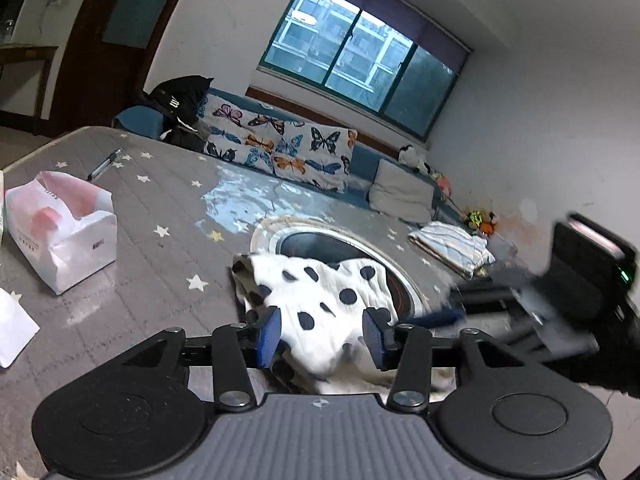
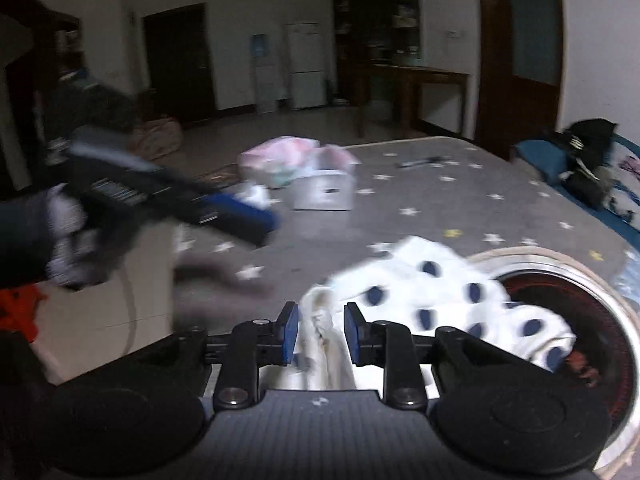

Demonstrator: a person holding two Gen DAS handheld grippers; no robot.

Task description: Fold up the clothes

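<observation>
A white garment with dark polka dots (image 1: 320, 296) lies crumpled on the grey star-patterned mat (image 1: 152, 216), partly over a round printed patch. My left gripper (image 1: 322, 334) is open, its blue pads on either side of the garment's near part. My right gripper (image 2: 321, 334) is open too, with a white fold of the same garment (image 2: 432, 292) between its pads. The right gripper shows blurred at the right of the left wrist view (image 1: 560, 292); the left gripper shows blurred at the left of the right wrist view (image 2: 168, 196).
A white and pink paper bag (image 1: 60, 224) and a pen (image 1: 104, 165) lie on the mat at the left. A folded striped cloth (image 1: 452, 244) lies at the far right. Butterfly cushions (image 1: 280, 144) line the wall under a window.
</observation>
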